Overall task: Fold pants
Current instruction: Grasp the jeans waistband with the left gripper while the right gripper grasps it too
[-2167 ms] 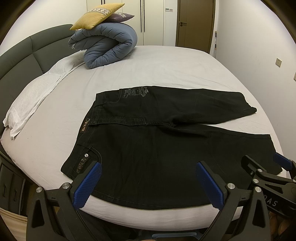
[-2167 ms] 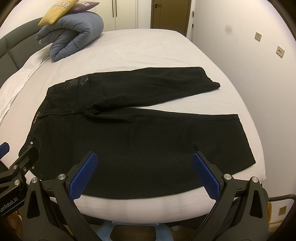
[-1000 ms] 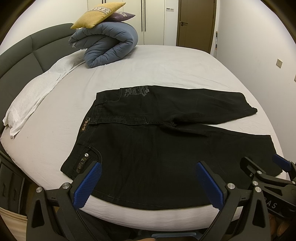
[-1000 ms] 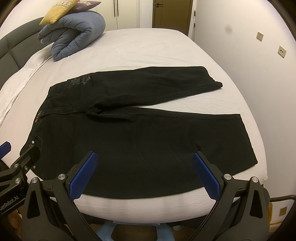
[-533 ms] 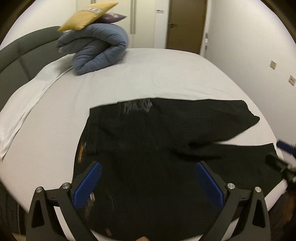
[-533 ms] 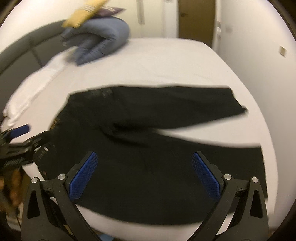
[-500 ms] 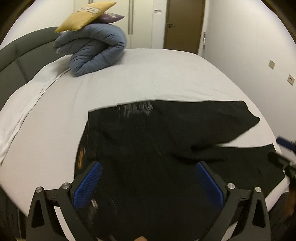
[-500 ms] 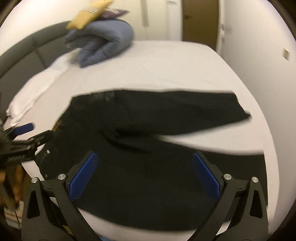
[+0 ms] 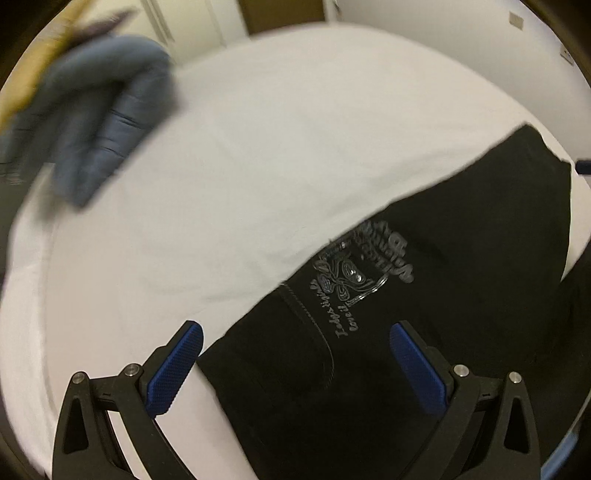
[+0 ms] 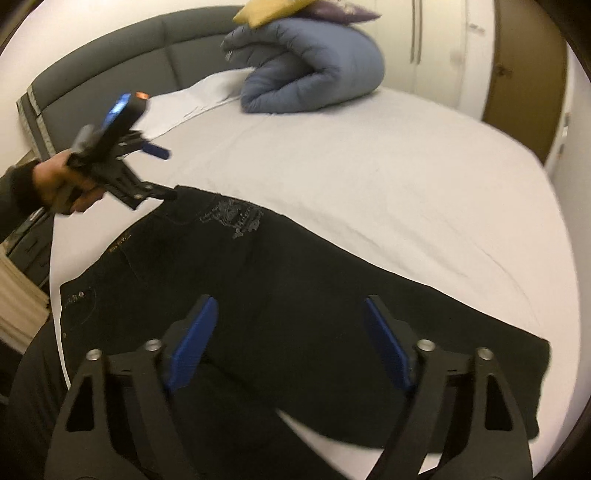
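Note:
Black pants (image 10: 295,288) lie spread flat on the white bed (image 10: 369,177), waist to the left, legs to the right. A grey printed logo (image 9: 358,269) marks the far waist corner. My left gripper (image 9: 291,354) is open and hovers just above that far waist corner; it also shows in the right wrist view (image 10: 162,173), held by a hand. My right gripper (image 10: 291,339) is open and hovers above the far leg. Neither holds anything.
A rolled blue duvet (image 10: 314,70) with a yellow pillow (image 10: 269,9) on top sits at the head of the bed. A dark padded headboard (image 10: 110,59) curves behind. A brown door (image 10: 524,74) is at the far right.
Both grippers have moved forward over the bed from its near edge. The left one has gone to the far waist corner, the right one over the far leg. The pants have not moved.

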Motion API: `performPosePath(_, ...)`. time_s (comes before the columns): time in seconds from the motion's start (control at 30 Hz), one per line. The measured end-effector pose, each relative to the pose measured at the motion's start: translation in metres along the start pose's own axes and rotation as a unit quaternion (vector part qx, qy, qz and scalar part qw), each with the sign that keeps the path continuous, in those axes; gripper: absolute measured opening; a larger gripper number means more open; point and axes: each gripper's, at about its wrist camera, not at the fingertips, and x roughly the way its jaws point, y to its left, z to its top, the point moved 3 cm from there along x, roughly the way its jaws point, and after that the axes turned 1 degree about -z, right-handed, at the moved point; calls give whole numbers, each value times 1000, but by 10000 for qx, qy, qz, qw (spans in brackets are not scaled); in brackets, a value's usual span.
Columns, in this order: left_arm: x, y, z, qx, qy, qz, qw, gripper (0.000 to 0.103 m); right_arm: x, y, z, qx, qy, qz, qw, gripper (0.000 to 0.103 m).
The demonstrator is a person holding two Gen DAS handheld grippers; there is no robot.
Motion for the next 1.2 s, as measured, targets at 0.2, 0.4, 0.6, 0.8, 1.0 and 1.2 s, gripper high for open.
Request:
performPosePath(0.2,54,21,11,181,563,-430,9973,92,41,-26,12,-389,205,425,9981,67)
performPosePath(0.4,73,35,11,175,734,-624,9952,83,62,-31,19,-602,221,692,9955,63)
performPosePath(0.6,86,47,15,93,932,-915,9914,50,74,-18,28,-698,347,877,9931,53)
performPosePath(0.8,70,25,7,517,697,-710,9937,13,109,-16,51,-937,617,908,9895,45)
performPosePath(1.0,29,13,-17,663,-57,-297,9973,12,140,-8,80,-1302,838,1092,9819,45)
performPosePath(1.2,5,-13,-33,1014,-574,196,9930,12,175,11,105,-1654,1206,1186,9716,43)
